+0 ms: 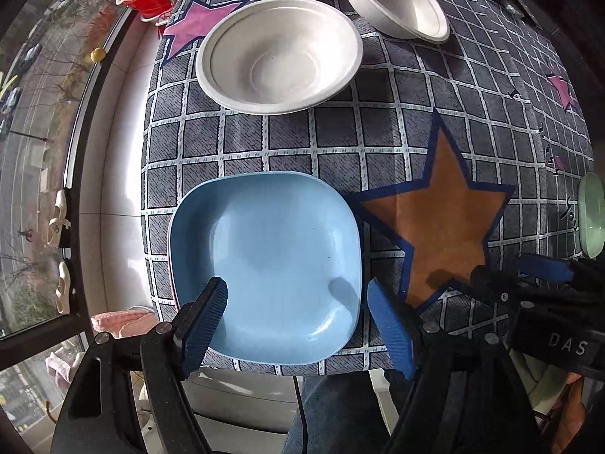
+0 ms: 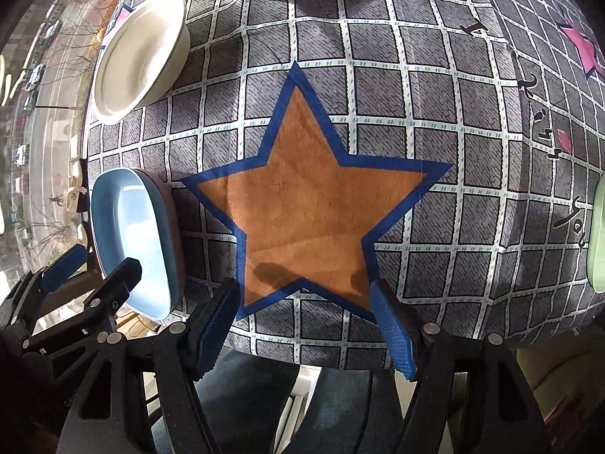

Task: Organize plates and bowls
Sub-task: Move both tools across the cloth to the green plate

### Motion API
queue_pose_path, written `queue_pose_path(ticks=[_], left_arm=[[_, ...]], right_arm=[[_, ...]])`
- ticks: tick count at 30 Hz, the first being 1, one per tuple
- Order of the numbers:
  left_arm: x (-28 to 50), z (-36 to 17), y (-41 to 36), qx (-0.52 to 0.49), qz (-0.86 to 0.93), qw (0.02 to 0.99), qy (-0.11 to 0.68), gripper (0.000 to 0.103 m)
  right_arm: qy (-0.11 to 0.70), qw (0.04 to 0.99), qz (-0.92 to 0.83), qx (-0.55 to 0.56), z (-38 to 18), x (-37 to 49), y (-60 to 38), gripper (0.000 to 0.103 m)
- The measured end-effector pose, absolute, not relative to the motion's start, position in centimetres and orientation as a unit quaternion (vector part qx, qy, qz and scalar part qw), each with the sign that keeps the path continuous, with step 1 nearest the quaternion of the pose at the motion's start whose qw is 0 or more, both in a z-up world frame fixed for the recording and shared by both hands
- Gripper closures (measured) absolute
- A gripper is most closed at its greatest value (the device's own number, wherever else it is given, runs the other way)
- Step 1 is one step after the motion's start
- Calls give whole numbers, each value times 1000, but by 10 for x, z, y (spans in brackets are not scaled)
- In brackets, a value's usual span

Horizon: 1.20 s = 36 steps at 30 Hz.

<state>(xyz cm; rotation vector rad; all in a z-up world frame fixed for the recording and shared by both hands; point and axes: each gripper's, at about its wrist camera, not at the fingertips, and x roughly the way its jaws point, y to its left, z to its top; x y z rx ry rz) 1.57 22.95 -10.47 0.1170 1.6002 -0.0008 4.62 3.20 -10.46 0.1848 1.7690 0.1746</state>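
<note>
Left hand-held gripper (image 1: 297, 316) is hovering w/ jaws apart over the blue plate (image 1: 264, 265), lower centre of its view, gripping nothing; plate is sitting flat at the tabletop (image 1: 340, 143) edge, probably parked there for stacking. White bowls (image 1: 280, 55) are waiting upper centre, prob. next. Right hand-held gripper (image 2: 304, 319) is hanging open and empty over the orange star (image 2: 302, 196), centre frame.

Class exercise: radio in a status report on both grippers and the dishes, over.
Left gripper open above blue square plate, not gripping. Right gripper open, empty, over orange star. White bowls unstacked at far side. Nothing in the way.
</note>
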Motion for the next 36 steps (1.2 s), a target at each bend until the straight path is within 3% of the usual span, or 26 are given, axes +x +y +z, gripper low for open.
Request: queue_pose_path(ticks=[20,23,36], left_arm=[[38,-109,59,142,-96,678,715,23],[45,-107,32,156,-116,678,709,22],[72,-107,-85,178,-189,660,705,22]], right_arm=[[742,644,-49,178,-108,17,-133,31],[730,653,-64,189,-106,17,-156,10],[705,669,-147,182,-109,40,-278,10]])
